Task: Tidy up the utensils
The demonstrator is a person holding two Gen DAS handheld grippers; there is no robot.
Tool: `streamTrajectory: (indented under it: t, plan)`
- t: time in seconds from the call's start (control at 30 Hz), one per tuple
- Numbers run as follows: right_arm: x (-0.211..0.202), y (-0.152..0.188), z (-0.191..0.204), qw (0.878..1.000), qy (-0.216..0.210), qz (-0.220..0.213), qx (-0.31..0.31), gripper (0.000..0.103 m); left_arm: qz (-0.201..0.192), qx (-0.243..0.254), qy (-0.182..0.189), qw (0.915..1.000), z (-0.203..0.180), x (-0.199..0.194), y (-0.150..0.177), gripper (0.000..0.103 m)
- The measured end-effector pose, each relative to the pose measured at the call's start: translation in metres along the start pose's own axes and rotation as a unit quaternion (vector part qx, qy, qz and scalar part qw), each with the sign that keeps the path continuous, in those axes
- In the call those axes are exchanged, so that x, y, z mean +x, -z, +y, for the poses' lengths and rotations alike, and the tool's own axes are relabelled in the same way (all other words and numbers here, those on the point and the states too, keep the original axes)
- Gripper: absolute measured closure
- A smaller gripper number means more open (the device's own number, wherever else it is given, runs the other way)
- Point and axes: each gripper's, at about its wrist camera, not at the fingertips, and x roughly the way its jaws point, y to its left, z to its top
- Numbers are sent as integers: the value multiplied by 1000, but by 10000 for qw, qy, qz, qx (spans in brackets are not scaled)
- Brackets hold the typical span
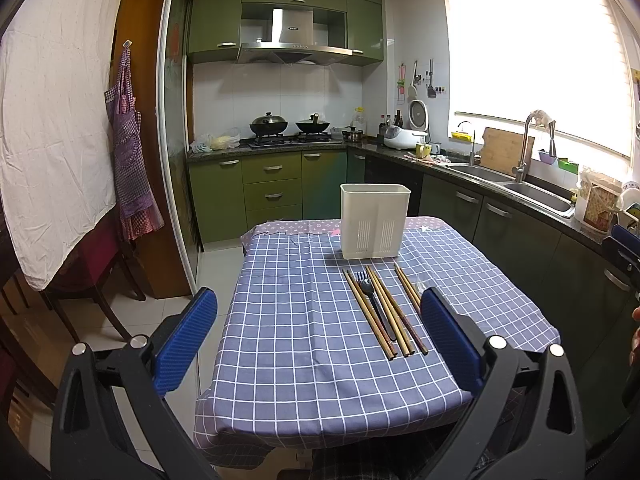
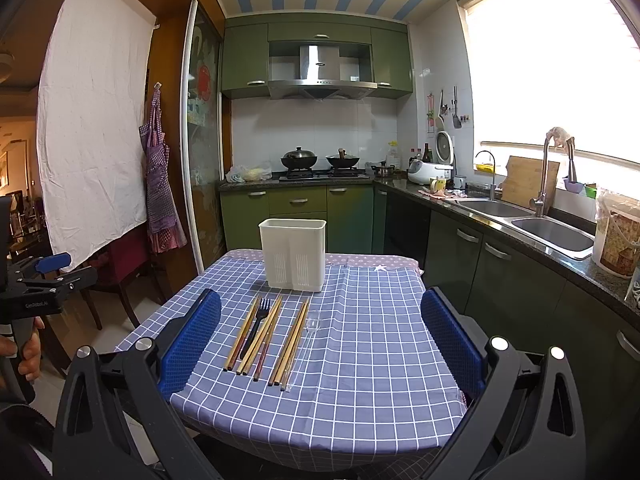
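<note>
A white plastic utensil holder (image 1: 375, 221) (image 2: 293, 254) stands upright at the far side of the table. In front of it lie several wooden chopsticks (image 1: 390, 312) (image 2: 262, 334), a black plastic fork (image 1: 370, 292) (image 2: 256, 326) and a clear plastic spoon (image 2: 310, 330), all side by side on the blue checked tablecloth (image 1: 300, 340) (image 2: 360, 340). My left gripper (image 1: 320, 336) is open and empty, above the near left of the table. My right gripper (image 2: 320, 340) is open and empty, above the near edge, behind the utensils.
Green kitchen cabinets (image 2: 298, 200) and a stove with two woks (image 2: 320, 160) stand behind the table. A counter with a double sink (image 2: 532, 224) runs along the right. A dark wooden chair (image 1: 88, 272) and a hanging apron (image 1: 128, 160) are at the left.
</note>
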Motion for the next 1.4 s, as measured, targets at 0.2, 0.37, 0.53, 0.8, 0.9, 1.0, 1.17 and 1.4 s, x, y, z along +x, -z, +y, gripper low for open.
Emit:
streamTrajectory:
  t: [0.2, 0.37, 0.53, 0.8, 0.9, 1.0, 1.17, 1.4]
  plan:
    - [1, 0, 1, 10000, 20, 18, -3, 4, 2, 1, 8, 10000, 1, 1, -1, 6]
    - [2, 1, -1, 10000, 47, 20, -10, 4, 4, 1, 6, 10000, 1, 1, -1, 6]
    - [3, 1, -2, 9999, 147, 38, -33, 4, 18, 5, 8, 10000, 1, 2, -1, 6]
    - [6, 1, 1, 9998, 184, 77, -39, 4, 35, 18, 20, 10000, 0, 2, 1, 6]
    - [5, 3, 1, 9998, 187, 75, -40, 4, 35, 18, 17, 10000, 0, 2, 1, 6]
    - [6, 3, 1, 9998, 193, 73, -41, 4, 38, 14, 17, 10000, 0, 2, 1, 6]
    - [6, 4, 2, 9998, 188, 85, -39, 4, 45, 24, 16, 10000, 0, 3, 0, 6]
    - [13, 7, 2, 9997, 186, 156, -44, 4, 84, 37, 15, 10000, -1, 6, 2, 6]
